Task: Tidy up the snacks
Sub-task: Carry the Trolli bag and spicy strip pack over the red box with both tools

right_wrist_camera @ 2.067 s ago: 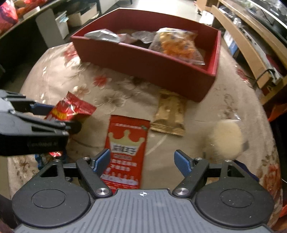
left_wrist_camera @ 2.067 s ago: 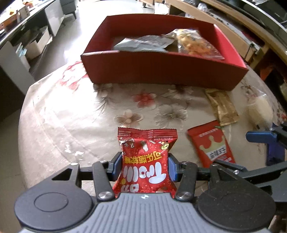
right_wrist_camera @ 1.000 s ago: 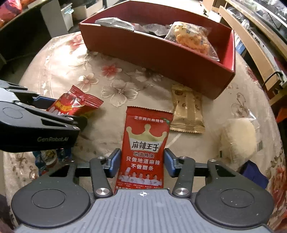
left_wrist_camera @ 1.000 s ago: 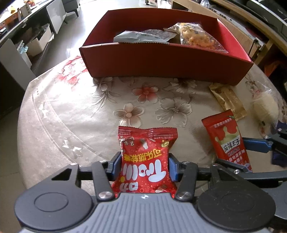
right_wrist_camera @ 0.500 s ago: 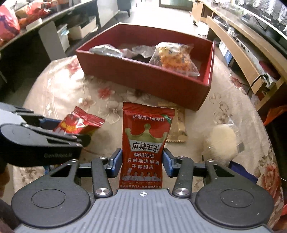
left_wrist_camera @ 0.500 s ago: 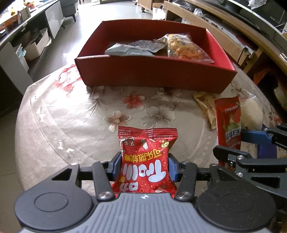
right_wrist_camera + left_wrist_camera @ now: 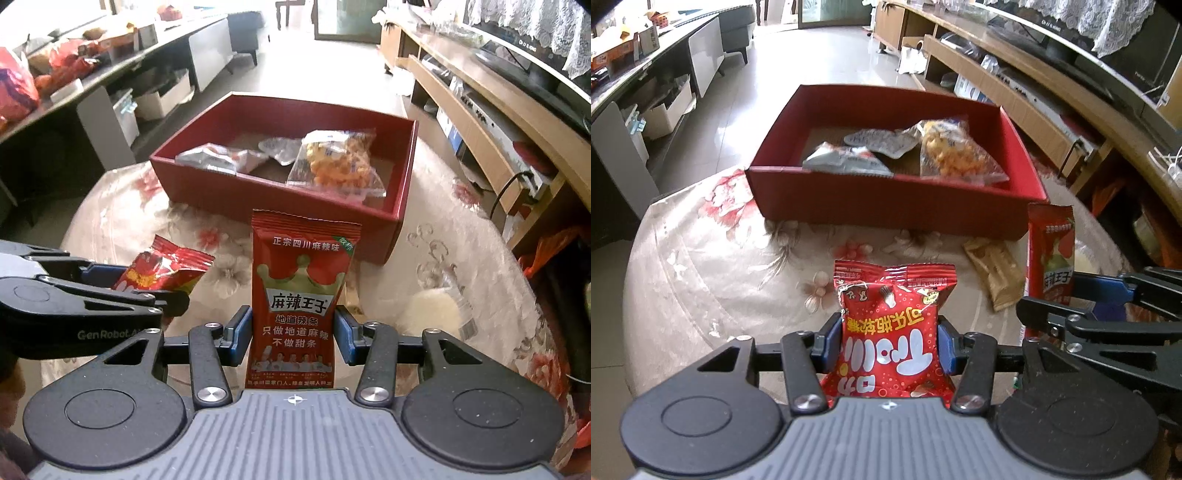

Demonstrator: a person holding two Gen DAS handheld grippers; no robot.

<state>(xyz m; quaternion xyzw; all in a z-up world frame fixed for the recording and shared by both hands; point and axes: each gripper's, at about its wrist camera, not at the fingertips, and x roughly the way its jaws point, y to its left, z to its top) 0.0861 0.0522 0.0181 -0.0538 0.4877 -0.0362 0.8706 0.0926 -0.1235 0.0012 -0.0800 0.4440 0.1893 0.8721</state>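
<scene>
My table (image 7: 701,258), floral cloth: red box (image 7: 886,199) sits on it; tan wafer packet (image 7: 995,275) just in front of box's right corner, white puff bag (image 7: 432,314) beside that.

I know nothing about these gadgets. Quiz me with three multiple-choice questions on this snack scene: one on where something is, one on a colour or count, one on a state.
1. Where does the tan wafer packet lie?
A. inside the box
B. on the tablecloth in front of the box
C. in a gripper

2. How many snack packets lie in the red box?
A. three
B. none
C. six

3. What is the right gripper doing?
A. hanging open
B. gripping a white puff
C. clamped on the crown packet

Answers:
1 B, it rests on the floral cloth below the box's near wall.
2 A, two silvery packets and one clear bag of orange snacks.
3 C, both blue pads press on its sides.
</scene>
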